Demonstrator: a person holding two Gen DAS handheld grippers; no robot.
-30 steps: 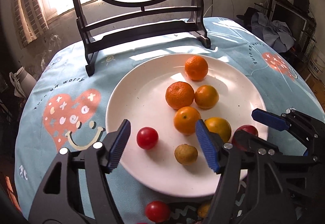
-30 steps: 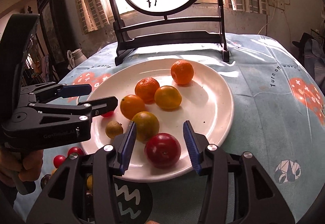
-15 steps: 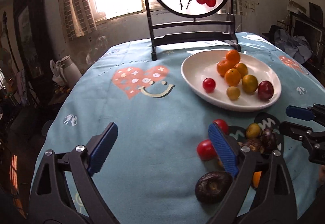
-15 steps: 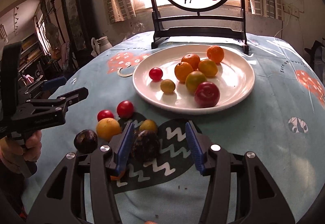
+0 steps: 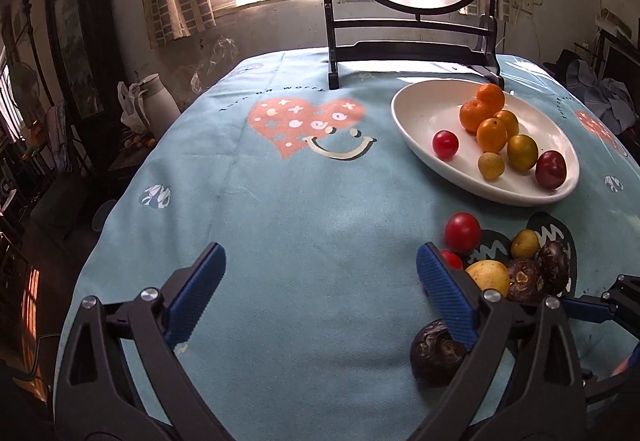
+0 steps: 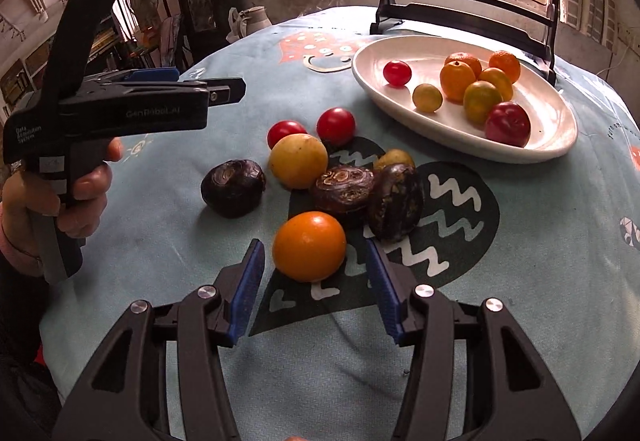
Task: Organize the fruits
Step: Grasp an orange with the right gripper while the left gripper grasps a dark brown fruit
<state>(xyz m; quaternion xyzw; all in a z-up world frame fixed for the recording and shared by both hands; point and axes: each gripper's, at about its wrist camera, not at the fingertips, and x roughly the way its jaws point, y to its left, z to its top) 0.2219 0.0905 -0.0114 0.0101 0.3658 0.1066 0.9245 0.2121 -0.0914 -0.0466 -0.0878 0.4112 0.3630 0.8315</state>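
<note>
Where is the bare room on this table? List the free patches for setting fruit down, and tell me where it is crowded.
Free: the blue cloth left of the white plate, between the heart print and the left gripper; also the plate's left part, around the cherry tomato. Crowded: the loose fruit cluster ahead of the right gripper, and the plate's right side, piled with oranges.

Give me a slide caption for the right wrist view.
Open right gripper lines up on a loose orange fruit, plate beyond.
</note>
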